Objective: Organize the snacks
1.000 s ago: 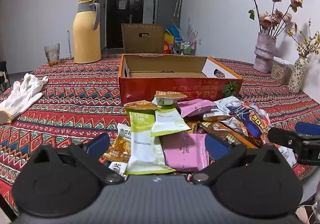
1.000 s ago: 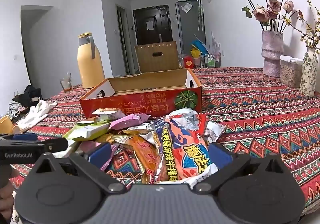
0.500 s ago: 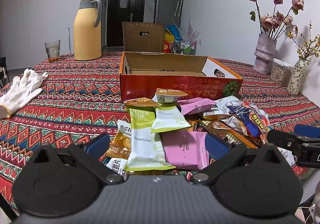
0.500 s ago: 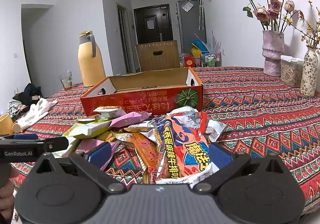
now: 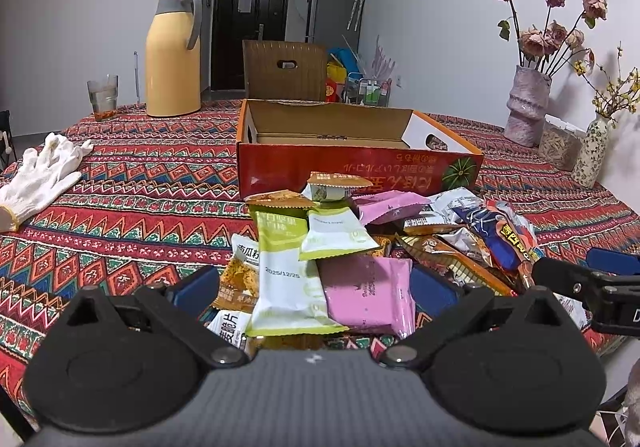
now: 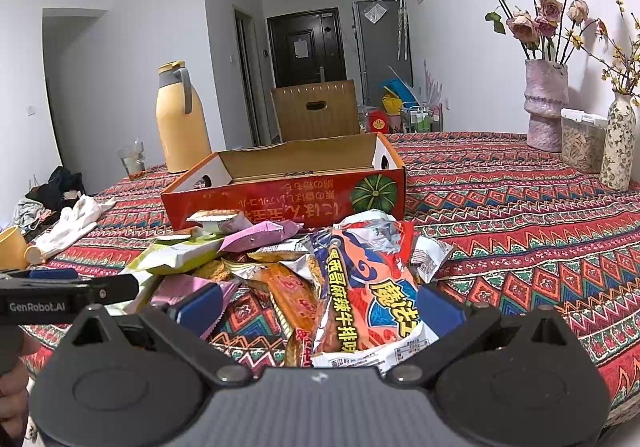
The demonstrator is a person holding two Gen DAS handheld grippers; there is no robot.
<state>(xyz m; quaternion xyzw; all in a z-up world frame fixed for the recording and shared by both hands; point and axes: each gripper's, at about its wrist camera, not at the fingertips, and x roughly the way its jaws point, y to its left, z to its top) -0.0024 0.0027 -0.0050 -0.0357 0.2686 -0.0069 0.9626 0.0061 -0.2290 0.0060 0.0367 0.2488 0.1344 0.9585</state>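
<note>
A home dining room: a patterned cloth covers the tabletop (image 5: 132,207), set with a yellow thermos jug (image 5: 173,53) and vases of dried roses (image 6: 546,103), a refrigerator (image 6: 382,43) beside the front door (image 6: 306,47).

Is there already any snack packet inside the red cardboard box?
No, the red cardboard box shows only bare brown cardboard inside, and the snack packets lie piled on the tablecloth before it.

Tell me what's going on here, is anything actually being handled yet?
Not yet. A person holds two grippers over a pile of snack packets on a patterned tablecloth. The left gripper hangs open around a green-and-white packet and a pink packet; the right gripper hangs open around an orange-and-blue packet. Neither grips anything. The open red cardboard box behind the pile shows no snacks inside.
</note>
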